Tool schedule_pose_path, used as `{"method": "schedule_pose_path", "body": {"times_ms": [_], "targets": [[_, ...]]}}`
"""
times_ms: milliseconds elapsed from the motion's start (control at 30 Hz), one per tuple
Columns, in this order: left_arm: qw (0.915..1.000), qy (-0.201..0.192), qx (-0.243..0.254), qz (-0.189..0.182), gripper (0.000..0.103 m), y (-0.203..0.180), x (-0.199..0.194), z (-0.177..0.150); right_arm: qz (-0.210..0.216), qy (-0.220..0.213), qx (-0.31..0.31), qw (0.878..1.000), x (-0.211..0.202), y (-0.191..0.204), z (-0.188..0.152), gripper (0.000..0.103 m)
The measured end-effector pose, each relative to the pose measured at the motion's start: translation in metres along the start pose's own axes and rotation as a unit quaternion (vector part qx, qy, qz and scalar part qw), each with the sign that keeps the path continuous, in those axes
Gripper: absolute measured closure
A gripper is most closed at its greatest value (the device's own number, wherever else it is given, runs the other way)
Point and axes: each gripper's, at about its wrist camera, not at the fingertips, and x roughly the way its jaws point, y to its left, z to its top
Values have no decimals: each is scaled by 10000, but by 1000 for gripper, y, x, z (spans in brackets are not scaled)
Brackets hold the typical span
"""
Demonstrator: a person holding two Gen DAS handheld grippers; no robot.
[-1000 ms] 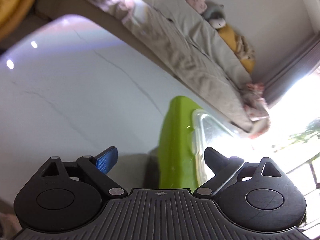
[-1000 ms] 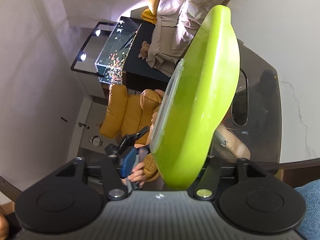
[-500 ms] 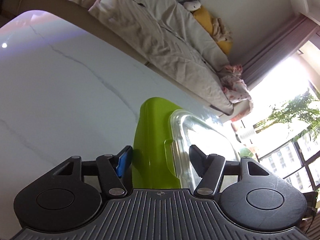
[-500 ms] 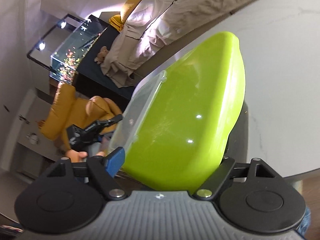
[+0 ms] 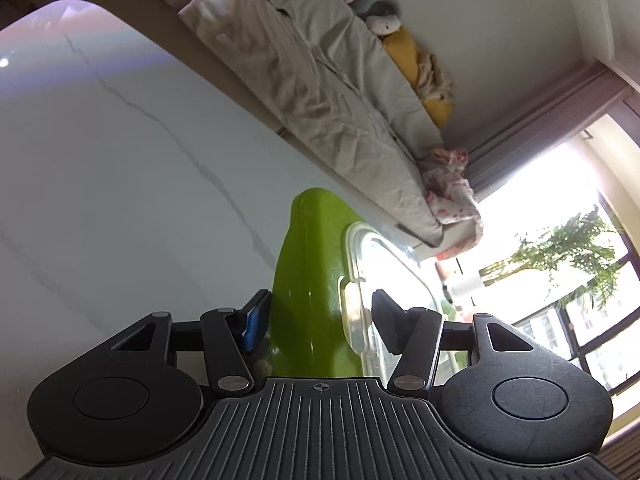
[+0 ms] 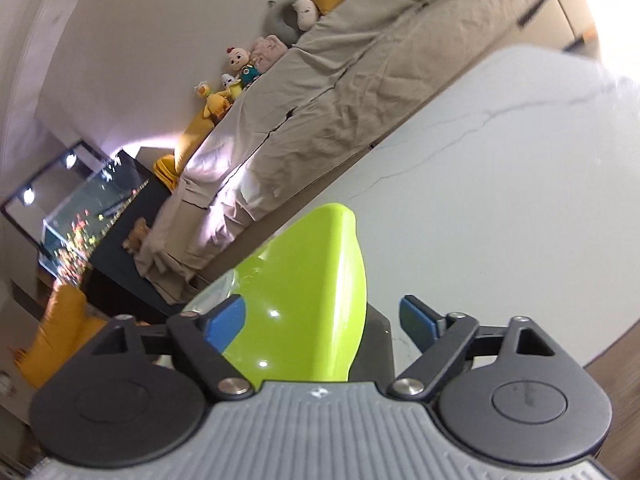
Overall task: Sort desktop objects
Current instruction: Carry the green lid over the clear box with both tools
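Observation:
A lime-green box (image 5: 312,280) with a clear lid (image 5: 394,268) stands on edge over the white marble table (image 5: 120,180). My left gripper (image 5: 318,320) has its jaws closing on the box: the blue pad lies against the green side and the other finger rests on the lid. In the right wrist view the same green box (image 6: 312,288) sits between the jaws of my right gripper (image 6: 320,320). That gripper is open. Its left pad is close beside the box, and its right pad stands clear of it over the table (image 6: 500,200).
A sofa under a beige cover (image 5: 320,80) runs along the table's far edge, with plush toys (image 6: 236,68) on its back. A bright window and a plant (image 5: 572,248) are at the right. A lit fish tank (image 6: 80,224) and a yellow chair (image 6: 52,328) stand beyond.
The left jaws came in from wide apart onto the box's green side and lid. The right jaws widened off the box, and that view swung round toward the table and sofa.

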Motion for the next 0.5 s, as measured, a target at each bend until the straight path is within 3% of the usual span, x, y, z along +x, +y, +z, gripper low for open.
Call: {"method": "schedule_pose_path", "body": {"times_ms": [67,133,233,500], "targets": [[10000,13,0,55,44,-3,0,0,94,269,94,9995,23,-6,7,32],[9999,10,40,153,43,-6,-1,1,108,485,107,9987,41,-9,8,49],[9990,16,210,397,40,-14,-5,0,129,549,87,9984,48,-5,7,49],[9982,232,316,460,39,-22,-25,-26,163,704,-36,9974,22,-3,-3,49]]}}
